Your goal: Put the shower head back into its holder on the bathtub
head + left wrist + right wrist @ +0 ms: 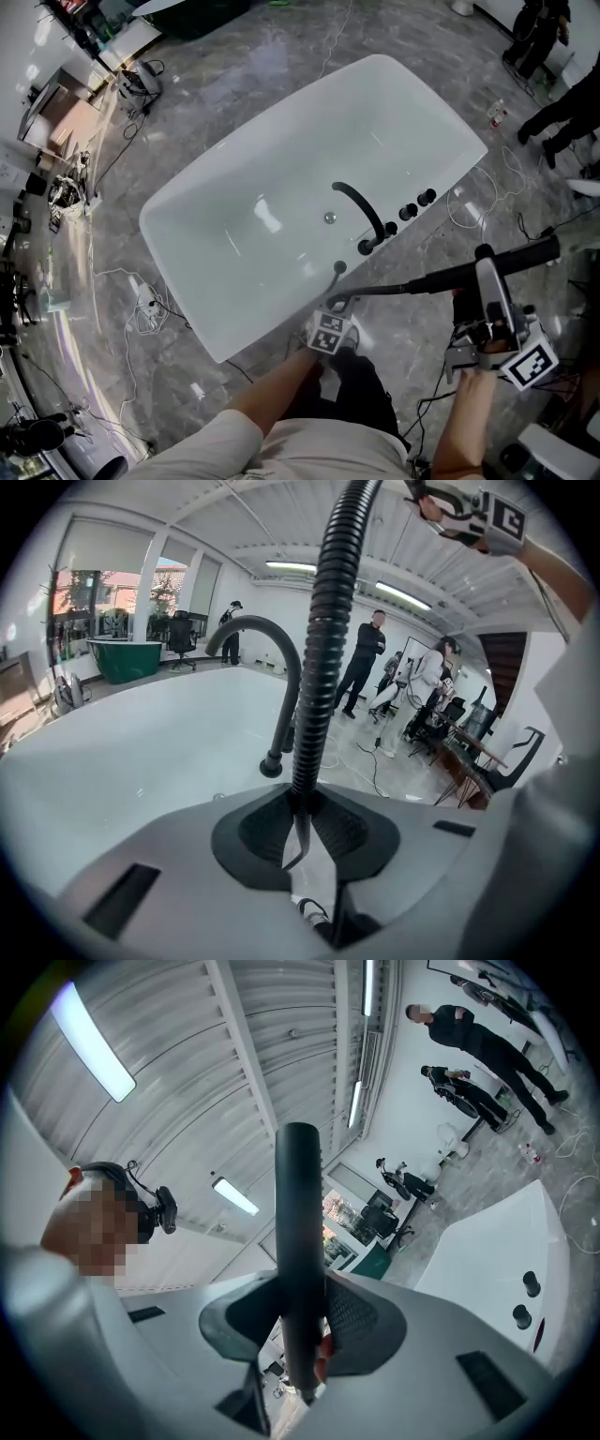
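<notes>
Right gripper: your jaws are clamped on the black shower head, which is held outside the bathtub, off its rim. Left gripper: your jaws are closed on the ribbed hose beside the faucet.

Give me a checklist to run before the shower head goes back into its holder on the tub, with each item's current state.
1. Right gripper shut on the shower head: ok.
2. Left gripper jaws pinching the hose: ok.
3. Holder on the bathtub rim unoccupied: ok, apparently only the hose leaves it.
4. Shower head lined up over the holder: not ok, it lies about level, out beyond the rim.
5. Hose clear of the faucet: ok.
6. Hose free of twists below the left gripper: cannot tell.
</notes>
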A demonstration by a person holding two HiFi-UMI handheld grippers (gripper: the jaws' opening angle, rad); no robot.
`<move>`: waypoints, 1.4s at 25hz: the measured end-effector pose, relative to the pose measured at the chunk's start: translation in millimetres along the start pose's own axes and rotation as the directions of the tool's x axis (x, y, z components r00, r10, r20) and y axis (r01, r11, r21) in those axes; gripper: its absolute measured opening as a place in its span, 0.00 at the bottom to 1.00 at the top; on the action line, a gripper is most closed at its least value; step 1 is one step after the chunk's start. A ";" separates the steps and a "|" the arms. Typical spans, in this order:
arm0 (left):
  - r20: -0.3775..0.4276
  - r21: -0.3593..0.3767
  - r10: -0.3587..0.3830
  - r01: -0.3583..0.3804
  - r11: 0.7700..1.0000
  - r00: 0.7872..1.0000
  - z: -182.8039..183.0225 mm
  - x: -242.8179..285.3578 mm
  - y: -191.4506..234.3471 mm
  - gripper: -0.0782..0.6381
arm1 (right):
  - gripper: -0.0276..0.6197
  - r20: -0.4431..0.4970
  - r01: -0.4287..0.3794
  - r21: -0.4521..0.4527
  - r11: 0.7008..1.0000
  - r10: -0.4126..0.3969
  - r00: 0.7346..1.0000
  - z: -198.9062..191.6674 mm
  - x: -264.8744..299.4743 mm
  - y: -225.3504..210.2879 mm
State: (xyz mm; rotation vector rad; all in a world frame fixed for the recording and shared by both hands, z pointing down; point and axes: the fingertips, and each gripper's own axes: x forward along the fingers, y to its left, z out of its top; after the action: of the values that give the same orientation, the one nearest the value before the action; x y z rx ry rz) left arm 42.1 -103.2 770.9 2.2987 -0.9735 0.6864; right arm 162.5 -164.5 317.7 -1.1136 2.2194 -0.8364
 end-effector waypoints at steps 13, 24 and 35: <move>0.088 -0.107 0.217 -0.207 0.972 0.972 46.7 -96.1 77.4 0.19 | 0.26 0.014 0.027 0.079 0.997 -0.029 0.999 10.5 -13.9 -21.7; 0.247 -0.162 0.359 -0.327 0.931 0.900 128.9 -175.4 139.9 0.19 | 0.25 0.011 0.085 0.088 0.993 -0.086 0.996 8.4 -35.0 -43.8; 0.329 -0.139 0.386 -0.360 0.922 0.862 191.6 -204.5 141.9 0.19 | 0.25 0.045 0.149 0.119 0.982 -0.155 0.987 14.6 -56.4 -73.2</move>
State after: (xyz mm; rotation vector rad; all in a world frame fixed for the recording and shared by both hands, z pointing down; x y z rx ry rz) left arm -144.0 -213.6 543.2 2.2288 -1.6155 0.3772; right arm 239.8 -156.5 369.8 -1.2469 2.0345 -0.9731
